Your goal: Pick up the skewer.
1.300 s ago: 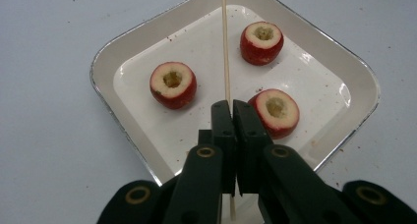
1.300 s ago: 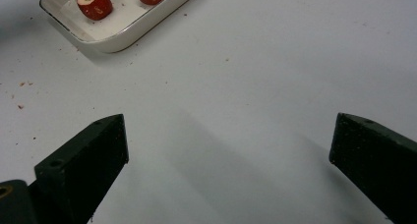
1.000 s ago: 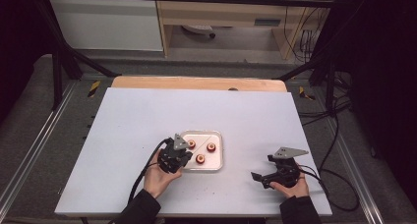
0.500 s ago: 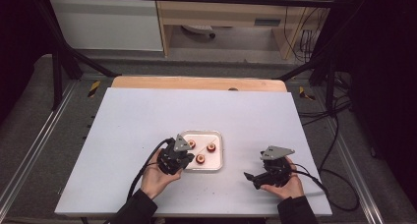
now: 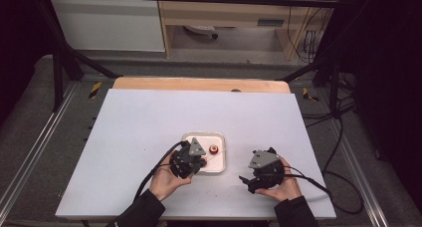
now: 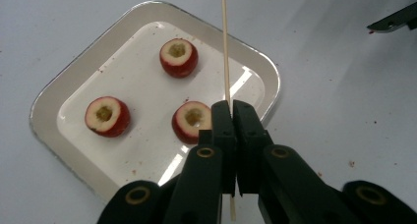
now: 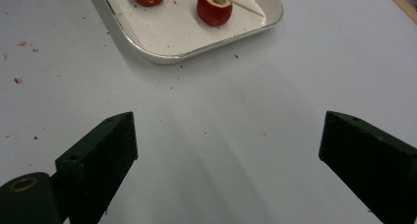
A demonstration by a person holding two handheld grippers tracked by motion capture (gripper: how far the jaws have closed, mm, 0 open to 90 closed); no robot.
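Note:
A white tray [image 6: 265,71] holds three red cored fruits: one at the far side [image 6: 178,57], one on the left [image 6: 107,116] and one [image 6: 192,120] just beside my jaws. My left gripper [image 6: 231,106] is shut on a thin wooden skewer [image 6: 225,47], which sticks out ahead over the tray. In the high view the left gripper [image 5: 201,161] hangs over the tray's [image 5: 219,137] left part, and one fruit [image 5: 213,149] shows. My right gripper [image 5: 255,163] is right of the tray. It is open [image 7: 228,126], its jaws have just been closing a little, and nothing is between them. In the right gripper view the skewer [image 7: 236,2] crosses a fruit [image 7: 215,8].
The tray sits on a white table top [image 5: 149,122] with small red crumbs [image 7: 18,80] scattered near it. A wooden strip [image 5: 199,83] runs along the far edge. Cables [image 5: 154,170] trail from both grippers toward the person's side.
The right gripper has moved left toward the tray. The left gripper has shifted slightly right over the tray, still holding the skewer.

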